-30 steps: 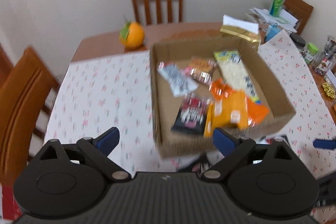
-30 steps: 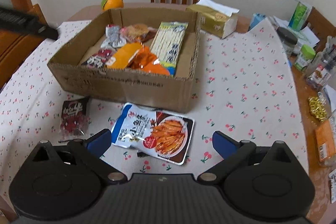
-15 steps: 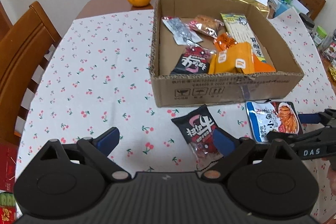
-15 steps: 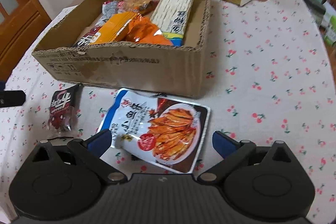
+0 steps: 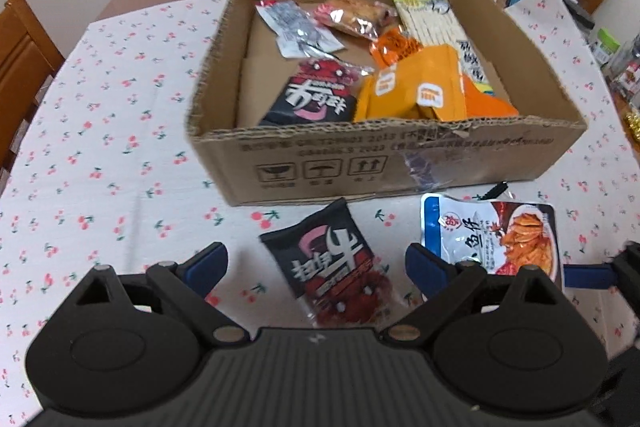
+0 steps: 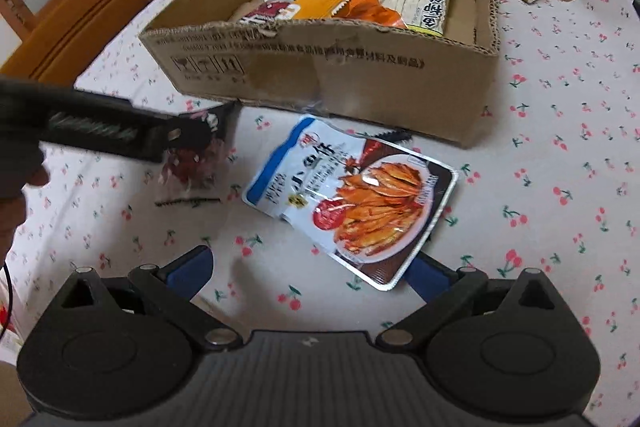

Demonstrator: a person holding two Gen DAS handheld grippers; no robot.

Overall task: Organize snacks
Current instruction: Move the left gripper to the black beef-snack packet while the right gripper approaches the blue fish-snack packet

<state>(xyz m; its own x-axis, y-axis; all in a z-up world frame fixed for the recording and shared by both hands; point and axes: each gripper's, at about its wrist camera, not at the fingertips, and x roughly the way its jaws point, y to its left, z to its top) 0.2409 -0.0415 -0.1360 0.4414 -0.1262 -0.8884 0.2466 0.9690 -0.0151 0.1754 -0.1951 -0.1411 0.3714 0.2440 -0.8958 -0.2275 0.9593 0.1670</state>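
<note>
Snack packets lie on the tablecloth (image 5: 100, 147) ahead of both grippers. Black-and-red packet (image 5: 332, 267) sits between the spread fingers of the left gripper (image 5: 316, 267), untouched. Blue-and-white fish packet (image 6: 352, 203) lies just ahead of the right gripper (image 6: 312, 275), jaws spread, empty. Cardboard box (image 5: 400, 163) of snacks stands beyond both.

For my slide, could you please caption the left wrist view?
Open left gripper above a black-and-red snack packet lying before the snack-filled cardboard box.
</note>
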